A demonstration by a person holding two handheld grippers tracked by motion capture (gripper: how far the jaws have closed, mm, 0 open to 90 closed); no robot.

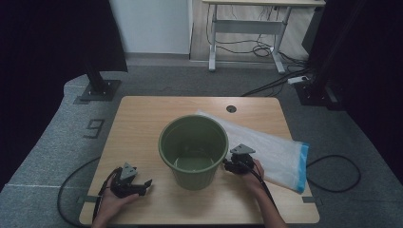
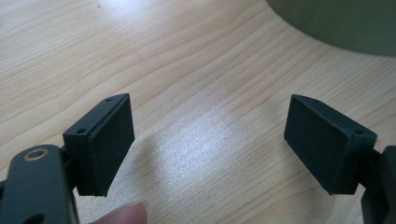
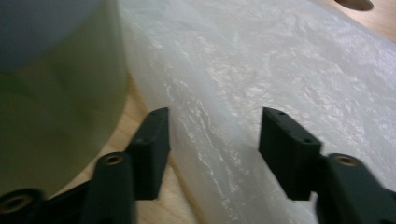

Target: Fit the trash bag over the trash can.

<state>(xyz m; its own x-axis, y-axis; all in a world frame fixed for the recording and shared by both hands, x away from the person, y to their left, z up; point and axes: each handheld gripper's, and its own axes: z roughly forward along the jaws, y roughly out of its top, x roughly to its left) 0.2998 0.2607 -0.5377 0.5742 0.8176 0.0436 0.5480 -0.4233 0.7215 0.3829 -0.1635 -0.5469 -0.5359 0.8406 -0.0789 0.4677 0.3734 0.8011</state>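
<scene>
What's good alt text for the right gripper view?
The right gripper holds its two black jaws open just above the edge of a translucent white plastic bag lying flat on the wooden table, nothing clamped between them. A green bucket stands close at the left, blurred.

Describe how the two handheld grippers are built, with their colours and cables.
Both the left gripper and the right gripper are black, each topped by a grey three-cornered plate and trailing a black cable. Their flat rectangular pads sit on jaws with brass-coloured rivets. No sleeves show.
</scene>
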